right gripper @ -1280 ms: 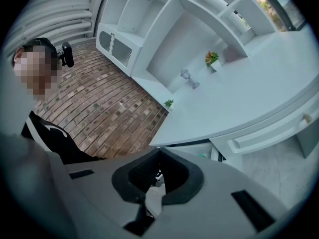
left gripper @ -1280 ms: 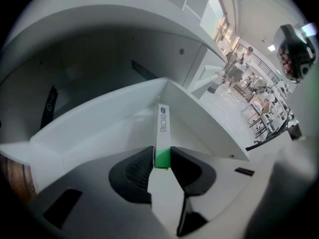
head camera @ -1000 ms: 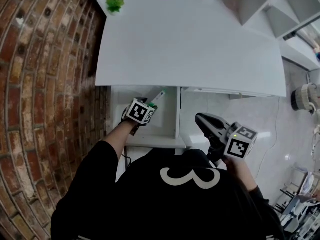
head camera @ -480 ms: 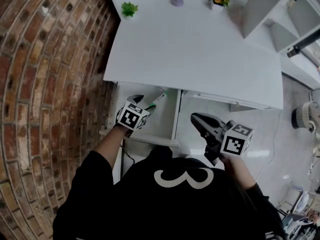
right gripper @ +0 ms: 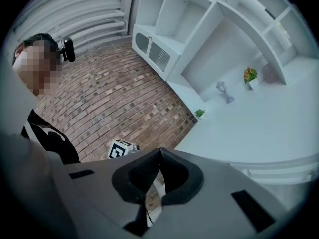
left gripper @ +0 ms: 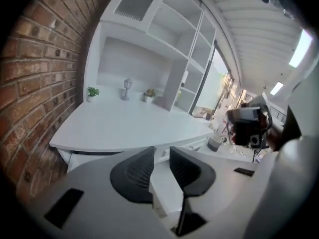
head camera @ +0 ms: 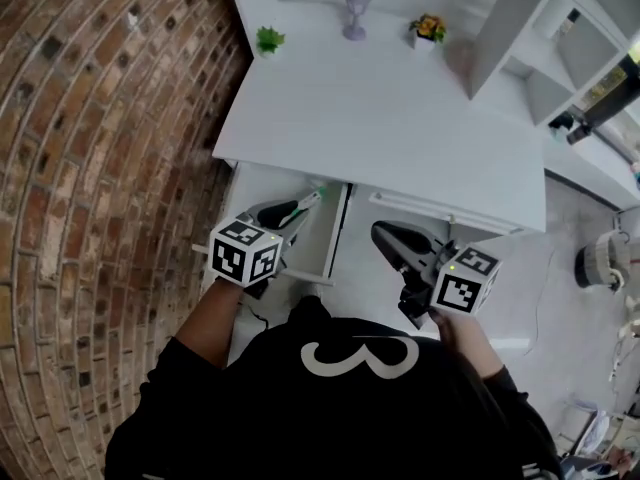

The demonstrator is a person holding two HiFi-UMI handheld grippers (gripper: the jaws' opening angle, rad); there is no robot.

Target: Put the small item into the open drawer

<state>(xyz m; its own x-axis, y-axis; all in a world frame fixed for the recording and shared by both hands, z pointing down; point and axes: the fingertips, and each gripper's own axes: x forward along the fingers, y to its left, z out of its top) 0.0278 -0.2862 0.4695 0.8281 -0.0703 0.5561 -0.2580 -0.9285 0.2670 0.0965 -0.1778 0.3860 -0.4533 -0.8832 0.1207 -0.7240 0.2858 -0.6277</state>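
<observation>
The left gripper [left gripper: 162,151] hovers over the drawer [head camera: 337,230], its jaws just narrowed, slightly apart, on nothing. The right gripper [right gripper: 159,152] is pinched closed, empty. The drop seems done; next, both need only pull clear.

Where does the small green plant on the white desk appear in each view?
Head view: green plant near the top, left of centre, on the desk's far corner.
Left gripper view: plant left of centre.
Right gripper view: plant right of centre.
Shared landmark: the brick wall beside that corner.
</observation>
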